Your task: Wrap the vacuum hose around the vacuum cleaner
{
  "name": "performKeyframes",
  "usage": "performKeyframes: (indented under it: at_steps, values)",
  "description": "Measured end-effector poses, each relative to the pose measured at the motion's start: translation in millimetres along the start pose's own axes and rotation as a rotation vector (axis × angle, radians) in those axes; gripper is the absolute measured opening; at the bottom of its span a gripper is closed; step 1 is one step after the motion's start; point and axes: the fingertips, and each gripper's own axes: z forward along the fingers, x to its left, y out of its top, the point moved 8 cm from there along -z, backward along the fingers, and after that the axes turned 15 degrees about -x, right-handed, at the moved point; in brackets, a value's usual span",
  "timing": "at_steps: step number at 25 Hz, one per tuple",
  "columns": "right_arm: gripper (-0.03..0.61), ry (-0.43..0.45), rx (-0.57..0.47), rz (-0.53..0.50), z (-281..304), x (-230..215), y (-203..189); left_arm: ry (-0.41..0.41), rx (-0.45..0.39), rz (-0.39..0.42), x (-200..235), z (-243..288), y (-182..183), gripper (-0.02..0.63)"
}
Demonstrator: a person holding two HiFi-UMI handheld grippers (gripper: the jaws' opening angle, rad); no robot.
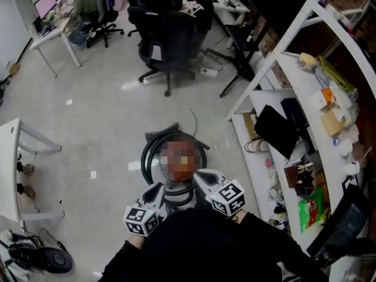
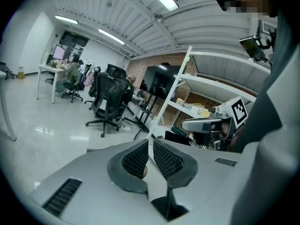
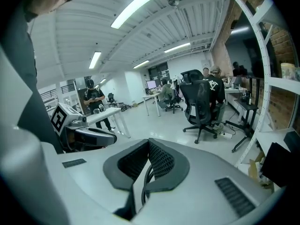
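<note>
Vacuum hose [image 1: 147, 154] lies in black loops round the vacuum cleaner [image 1: 178, 200] on the floor at centre frame, so the wrap looks about done.

At far left, a white table [image 1: 12, 135] and a tangle of cables [image 1: 35, 256] in the lower left stand well apart from it, with bare floor between for moving.

The left gripper [image 1: 157, 191] is clenched on nothing and hangs above the machine. With nothing pinning the coil, the springy hose may uncurl and slide off. A thin loose end [image 1: 193, 121] just above the coil could snag a foot.

The right gripper [image 1: 200, 176] is likewise clamped tight and empty. The dark curve in the gap under its jaws is probably the hose below.

To the right, the slanting upright of the shelf unit [image 1: 267, 69] stands near the vacuum, so room is tightest there.
</note>
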Motion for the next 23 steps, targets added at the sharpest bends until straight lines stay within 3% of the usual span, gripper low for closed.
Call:
performKeyframes:
  at_steps: [8,17,23]
  values:
    - [0.014,-0.102,-0.049,0.026,-23.8,-8.1,-2.9,-0.094,0.052,0.043,-12.0,25.1,5.1,0.048]
    - [0.014,-0.146,-0.065,0.070,-38.1,-18.9,-12.5,-0.157,0.107,0.067,-21.0,45.5,-4.8,0.048]
    - [0.014,-0.290,-0.106,0.071,-48.6,-53.2,-21.2,-0.304,0.111,0.110,-22.3,107.5,-8.4,0.048]
